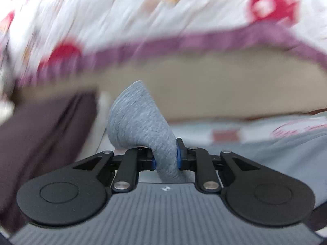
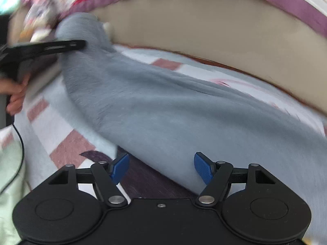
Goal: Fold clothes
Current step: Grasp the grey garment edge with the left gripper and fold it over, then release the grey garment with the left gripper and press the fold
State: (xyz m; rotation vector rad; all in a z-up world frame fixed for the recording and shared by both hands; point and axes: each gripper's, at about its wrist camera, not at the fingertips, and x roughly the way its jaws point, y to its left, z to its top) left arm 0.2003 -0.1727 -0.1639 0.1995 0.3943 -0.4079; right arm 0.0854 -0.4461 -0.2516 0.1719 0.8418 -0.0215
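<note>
A grey knitted garment [image 2: 159,110] lies spread over a bedspread with pale and reddish-brown squares [image 2: 67,155]. In the left wrist view my left gripper [image 1: 166,159] is shut on a bunched corner of the grey garment [image 1: 141,120], which bulges up past the blue pads. The right wrist view shows that same left gripper [image 2: 81,43] at the upper left, lifting the garment's corner, with a hand [image 2: 14,96] behind it. My right gripper [image 2: 161,168] stands open above the garment's near edge, with nothing pressed between its blue fingertips [image 2: 202,168].
A beige headboard or bed side [image 2: 204,32] with a purple-trimmed, patterned white and red quilt [image 1: 143,10] runs along the far side. A dark purple cloth [image 2: 147,181] lies under the right gripper. A black cable [image 2: 19,143] hangs at the left, beside pale green fabric [image 2: 8,175].
</note>
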